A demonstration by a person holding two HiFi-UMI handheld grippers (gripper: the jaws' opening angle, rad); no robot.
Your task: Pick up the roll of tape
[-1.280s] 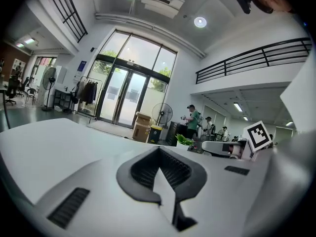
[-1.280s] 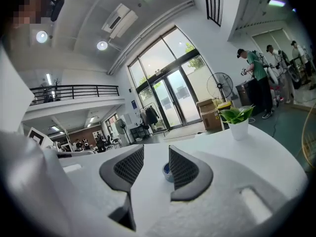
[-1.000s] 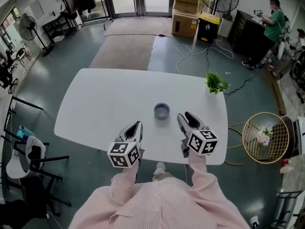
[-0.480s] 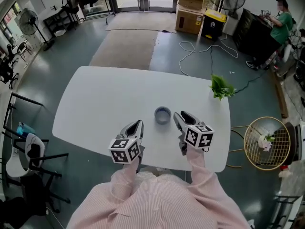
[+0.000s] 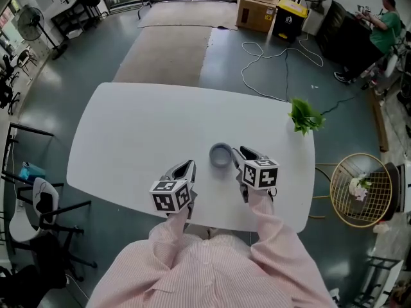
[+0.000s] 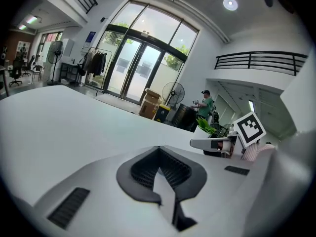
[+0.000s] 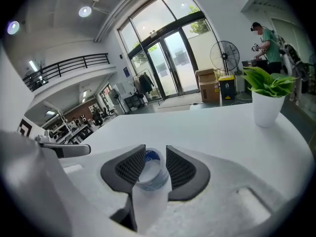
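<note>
The tape (image 5: 220, 154) lay flat on the white counter (image 5: 141, 127), near the edge closest to the person and a little right of the middle. Seen from the head view, it was a grey-blue ring with its hole facing up.

The right claw (image 5: 239, 153) was down at the counter, just right of the tape, and pointed towards it. In the right gripper view the claw (image 7: 155, 150) was released, its jaws apart, and the tape (image 7: 150, 171) showed in the gap between the two ribbed pads (image 7: 129, 168), clear-walled with a blue patch inside. Whether the pads touched the roll could not be told; the roll rested on the counter.

The left claw (image 5: 187, 167) hung over the counter to the left of the tape, apart from it. In the left gripper view this claw (image 6: 159, 149) was clenched, the dark pads meeting at the tips with nothing between them, and only bare counter lay ahead.

A small potted plant (image 5: 304, 115) stood near the counter's far right corner, well apart from the tape; in the right gripper view the plant (image 7: 266, 90) sat in a white pot
</note>
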